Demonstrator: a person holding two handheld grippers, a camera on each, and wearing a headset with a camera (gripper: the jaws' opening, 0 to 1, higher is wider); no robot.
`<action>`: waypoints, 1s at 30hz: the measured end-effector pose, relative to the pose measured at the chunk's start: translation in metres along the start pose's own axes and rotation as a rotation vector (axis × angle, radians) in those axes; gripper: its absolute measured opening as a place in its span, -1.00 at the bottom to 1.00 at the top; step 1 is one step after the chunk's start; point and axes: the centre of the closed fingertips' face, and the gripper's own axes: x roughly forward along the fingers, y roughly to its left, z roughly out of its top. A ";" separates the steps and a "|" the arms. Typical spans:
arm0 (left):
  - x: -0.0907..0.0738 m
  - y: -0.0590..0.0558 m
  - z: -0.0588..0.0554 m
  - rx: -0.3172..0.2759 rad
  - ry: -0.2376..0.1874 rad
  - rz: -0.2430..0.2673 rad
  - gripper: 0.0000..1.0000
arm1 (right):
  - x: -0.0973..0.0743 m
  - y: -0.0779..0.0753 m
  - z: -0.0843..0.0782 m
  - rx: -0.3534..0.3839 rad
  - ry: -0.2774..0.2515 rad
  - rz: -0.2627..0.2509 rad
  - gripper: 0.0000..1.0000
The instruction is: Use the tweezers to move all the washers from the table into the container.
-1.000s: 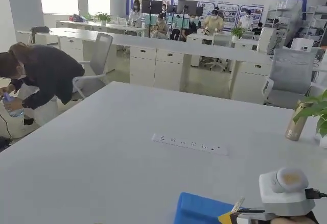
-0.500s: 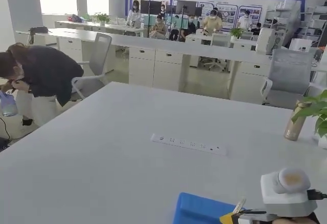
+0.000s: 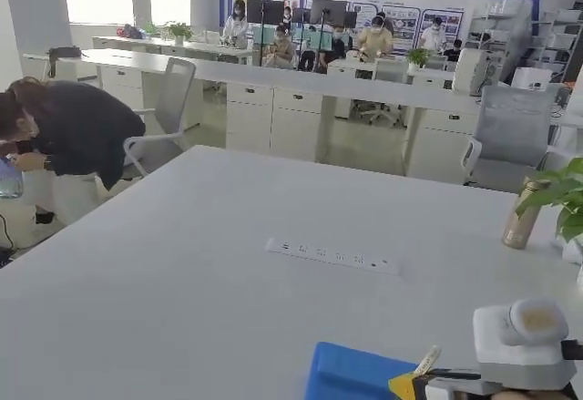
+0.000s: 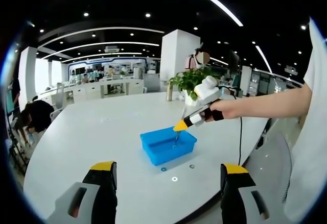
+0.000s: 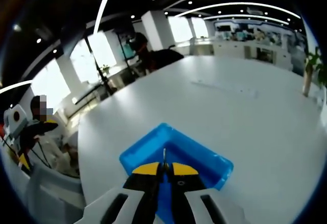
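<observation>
The white worktop (image 3: 182, 263) carried a power strip (image 3: 332, 256) at its middle, with a bottle (image 3: 520, 215) and a plant (image 3: 563, 201) by its right edge. An open-plan office lay behind. The blue container (image 4: 162, 150) sat near the front edge, with three washers (image 4: 174, 179) on the worktop just beside it. The right gripper (image 5: 164, 169), clenched on the tweezers (image 5: 164, 155), stayed over the container. The left gripper (image 4: 167, 169) stood released. The bent person (image 3: 64, 136) at the left had raised their hands.
</observation>
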 end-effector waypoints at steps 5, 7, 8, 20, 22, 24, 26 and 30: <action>0.001 -0.001 0.001 0.004 -0.001 -0.005 0.69 | -0.008 0.015 0.009 0.011 -0.048 0.022 -0.93; 0.001 -0.001 0.001 0.001 -0.001 -0.007 0.68 | -0.010 0.021 0.007 0.005 -0.051 0.029 -0.93; 0.002 -0.002 0.000 0.000 -0.001 -0.009 0.68 | -0.011 0.023 0.006 0.007 -0.050 0.031 -0.93; 0.012 -0.013 -0.002 0.002 0.007 -0.050 0.68 | -0.023 0.050 -0.018 0.025 -0.031 0.078 -0.93; 0.013 -0.013 -0.003 0.003 0.010 -0.054 0.67 | -0.022 0.052 -0.028 0.029 -0.012 0.082 -0.93; 0.013 -0.013 -0.003 0.006 0.011 -0.055 0.67 | -0.021 0.055 -0.036 0.039 0.001 0.092 -0.93; 0.012 -0.013 -0.002 0.004 0.008 -0.058 0.67 | -0.018 0.057 -0.045 0.042 0.025 0.096 -0.93; 0.010 -0.012 -0.004 0.011 0.017 -0.057 0.67 | -0.014 0.055 -0.061 0.041 0.070 0.087 -0.93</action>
